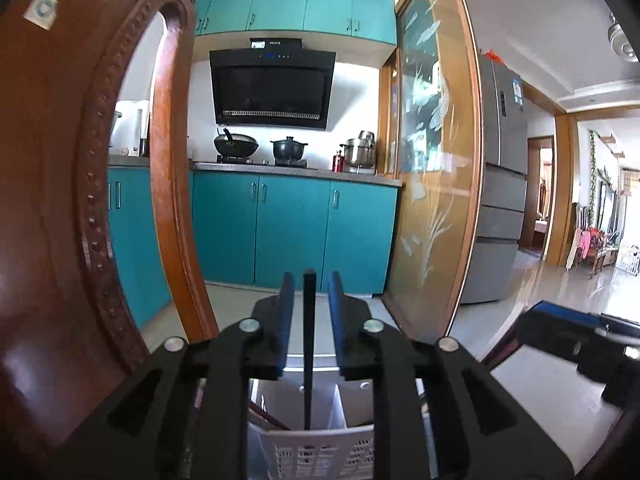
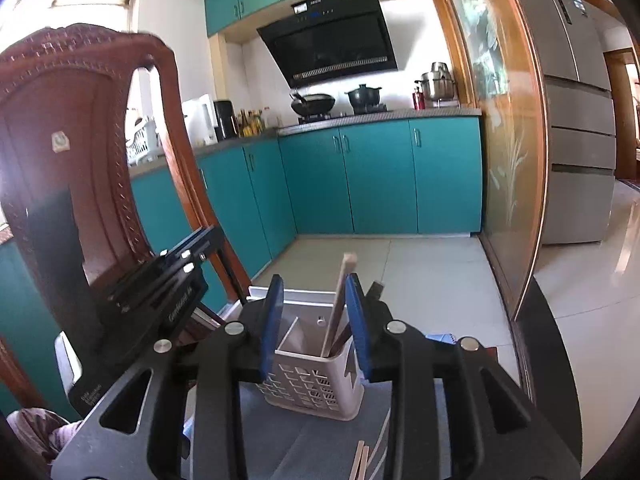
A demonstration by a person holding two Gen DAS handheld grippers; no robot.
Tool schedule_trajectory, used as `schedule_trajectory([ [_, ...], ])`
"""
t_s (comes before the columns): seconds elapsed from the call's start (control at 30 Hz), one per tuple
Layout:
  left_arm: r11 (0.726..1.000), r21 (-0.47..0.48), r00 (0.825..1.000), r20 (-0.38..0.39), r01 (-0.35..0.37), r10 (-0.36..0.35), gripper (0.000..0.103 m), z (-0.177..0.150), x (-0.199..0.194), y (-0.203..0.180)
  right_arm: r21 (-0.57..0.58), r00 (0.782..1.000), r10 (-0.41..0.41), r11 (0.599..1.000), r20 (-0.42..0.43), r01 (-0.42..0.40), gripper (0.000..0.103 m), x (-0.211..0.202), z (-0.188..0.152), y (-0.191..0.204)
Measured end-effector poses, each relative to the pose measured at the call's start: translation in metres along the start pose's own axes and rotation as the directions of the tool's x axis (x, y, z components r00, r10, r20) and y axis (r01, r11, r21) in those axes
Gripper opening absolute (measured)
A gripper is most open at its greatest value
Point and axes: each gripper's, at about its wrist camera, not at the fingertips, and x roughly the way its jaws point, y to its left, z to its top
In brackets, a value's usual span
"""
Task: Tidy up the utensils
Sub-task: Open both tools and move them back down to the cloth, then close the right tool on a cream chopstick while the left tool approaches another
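My left gripper (image 1: 309, 316) hangs spread over the white perforated plastic utensil basket (image 2: 310, 376); a black chopstick (image 1: 309, 344) stands upright between its fingers, untouched. Right gripper (image 2: 314, 320) wide apart, empty. Basket on grey surface (image 2: 320, 440), holding pale wooden chopsticks (image 2: 340, 300).

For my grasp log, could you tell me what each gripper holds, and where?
Neither holds anything. The left gripper stands open around a dark stick, gaps both sides, its foot in the basket; the right gripper is open, empty.
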Motion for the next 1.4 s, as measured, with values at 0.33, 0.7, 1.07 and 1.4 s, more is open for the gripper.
schedule_trajectory([
  [0.33, 0.997, -0.052, 0.99, -0.13, 0.057, -0.064, 0.041, -0.049, -0.086, 0.005, -0.031, 0.991, -0.024, 0.999, -0.132, 0.02, 0.032, -0.041, -0.055, -0.004],
  [0.7, 0.991, -0.116, 0.866, -0.486, 0.068, -0.116, 0.052, -0.16, -0.115, 0.007, -0.024, 0.789, -0.181, 0.978, -0.588, 0.206, 0.034, 0.041, -0.186, -0.026],
  [1.07, 0.988, -0.151, 0.865, -0.492, 0.02, -0.093, 0.054, -0.157, -0.121, 0.025, 0.161, 0.768, 0.078, 0.986, -0.635, 0.033, 0.007, 0.047, -0.2, 0.02],
  [1.4, 0.987, -0.159, 0.845, -0.525, 0.019, -0.101, 0.061, -0.164, -0.118, 0.022, 0.181, 0.791, 0.083, 0.983, -0.606, 0.035, 0.007, 0.043, -0.183, 0.008],
])
